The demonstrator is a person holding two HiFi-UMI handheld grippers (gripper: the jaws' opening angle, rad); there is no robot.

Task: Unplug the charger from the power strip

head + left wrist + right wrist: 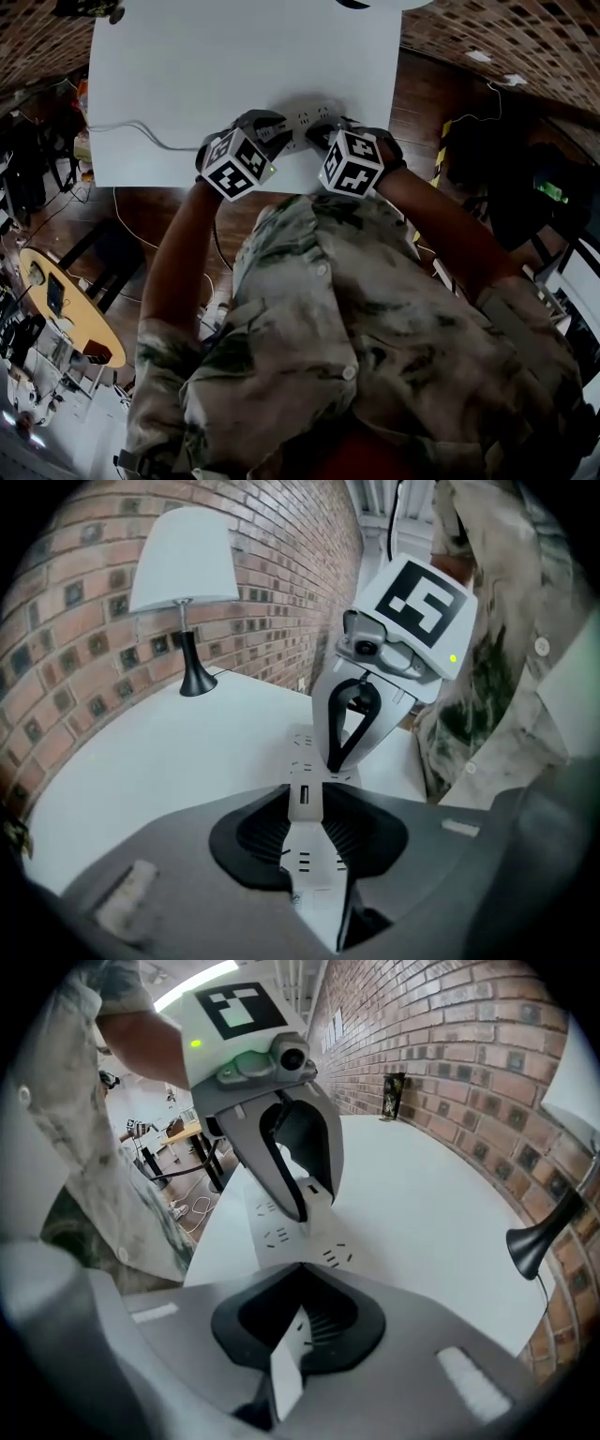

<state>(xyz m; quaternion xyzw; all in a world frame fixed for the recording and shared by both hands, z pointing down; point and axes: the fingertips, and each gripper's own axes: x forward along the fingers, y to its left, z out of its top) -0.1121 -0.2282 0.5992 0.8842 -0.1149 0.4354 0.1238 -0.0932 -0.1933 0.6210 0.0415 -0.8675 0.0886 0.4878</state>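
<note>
Pinching the power strip (pixel 302 120) across its width with the left gripper (pixel 307 829), both pads pressed on the long edges at one end. Closing the right gripper (pixel 289 1358) on a thin white piece (pixel 285 1377) at the opposite end, jaws drawn tight around it. No telling whether this is the charger or the strip's own casing. Lying flat, sockets up, near the front edge of the white table (pixel 187 66), with the two tools facing each other over it. Covering most of the strip from the head view with the marker cubes (pixel 236 164), so only a short stretch shows between them. Blocking each gripper view's far end of the strip with the other tool's jaws. Trailing off to the left across the tabletop, a thin cable (pixel 141 129). Standing well back on the table by the brick wall (pixel 281 592), a lamp (pixel 185 583) with white shade and black base, clear of both grippers. Filling the lower head view, a patterned shirt (pixel 328 319); beyond the table's left side, a round yellow table (pixel 80 314) on the floor below.
</note>
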